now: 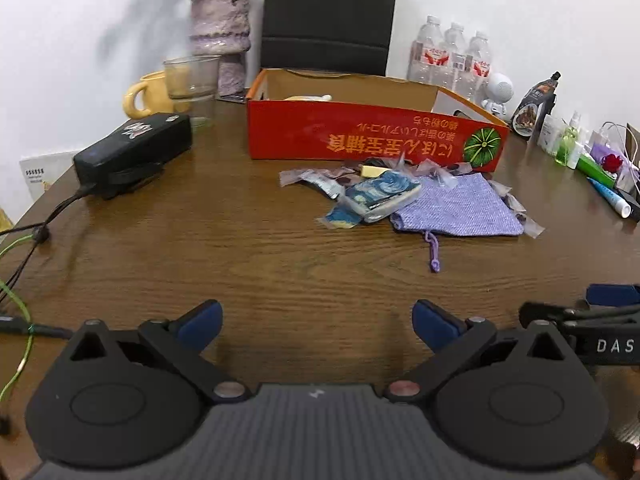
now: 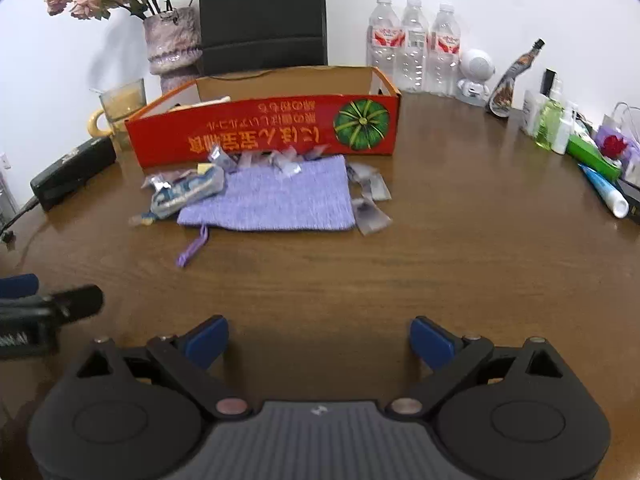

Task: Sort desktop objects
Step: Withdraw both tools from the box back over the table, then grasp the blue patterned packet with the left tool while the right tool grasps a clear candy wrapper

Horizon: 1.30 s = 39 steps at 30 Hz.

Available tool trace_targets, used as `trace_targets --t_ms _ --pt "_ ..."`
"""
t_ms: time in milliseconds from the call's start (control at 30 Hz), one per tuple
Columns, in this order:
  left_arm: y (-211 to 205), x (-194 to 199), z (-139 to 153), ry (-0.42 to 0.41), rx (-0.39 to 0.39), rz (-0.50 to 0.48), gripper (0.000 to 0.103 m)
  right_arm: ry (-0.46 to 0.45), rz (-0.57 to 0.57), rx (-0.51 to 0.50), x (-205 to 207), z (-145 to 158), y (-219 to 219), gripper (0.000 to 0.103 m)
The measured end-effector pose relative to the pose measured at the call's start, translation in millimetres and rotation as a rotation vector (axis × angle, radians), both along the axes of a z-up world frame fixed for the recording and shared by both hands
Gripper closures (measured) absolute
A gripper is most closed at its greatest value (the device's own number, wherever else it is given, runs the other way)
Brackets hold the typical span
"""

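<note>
A red cardboard box (image 1: 372, 136) (image 2: 264, 128) stands open at the back of the round wooden table. In front of it lie a purple woven pouch (image 1: 460, 208) (image 2: 272, 200) with a drawstring, a blue patterned packet (image 1: 378, 196) (image 2: 188, 194), and several small clear wrappers (image 2: 370, 200). My left gripper (image 1: 316, 322) is open over bare wood, well short of the pile. My right gripper (image 2: 319, 338) is open too, nothing between its blue pads. Each gripper shows at the edge of the other's view.
At the left stand a black power adapter (image 1: 134, 154) with cables, a yellow mug (image 1: 146, 94), a glass (image 1: 192, 80) and a vase (image 1: 220, 36). Water bottles (image 2: 414, 44), a white robot figure (image 2: 476, 74), small bottles and tubes (image 2: 560, 128) line the right rim. A black chair (image 1: 328, 16) stands behind the box.
</note>
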<state>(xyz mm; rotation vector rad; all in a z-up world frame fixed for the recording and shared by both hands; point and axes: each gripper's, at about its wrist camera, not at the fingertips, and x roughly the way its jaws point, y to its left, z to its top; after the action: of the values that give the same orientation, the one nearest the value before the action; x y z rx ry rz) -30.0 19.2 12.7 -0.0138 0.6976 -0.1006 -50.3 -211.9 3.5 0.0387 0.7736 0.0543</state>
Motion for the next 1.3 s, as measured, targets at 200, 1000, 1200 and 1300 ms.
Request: trace_targets --t_ms 200,1000,1200,1300 --pt "-7 9 2 -0.010 0.008 -0.005 0.000 -0.042 0.010 0.013 11 5 2 0.005" --pt "-41 121 16 -0.008 0.024 -0.263 0.029 -0.031 0.053 -0.025 119 25 -60 0.047" --pt "-46 125 3 0.024 0.045 -0.306 0.039 0.008 0.061 -0.018 142 8 -60 0.062" --pt "-47 125 2 0.026 0.052 -0.306 0.049 0.012 0.073 -0.032 145 2 -55 0.073"
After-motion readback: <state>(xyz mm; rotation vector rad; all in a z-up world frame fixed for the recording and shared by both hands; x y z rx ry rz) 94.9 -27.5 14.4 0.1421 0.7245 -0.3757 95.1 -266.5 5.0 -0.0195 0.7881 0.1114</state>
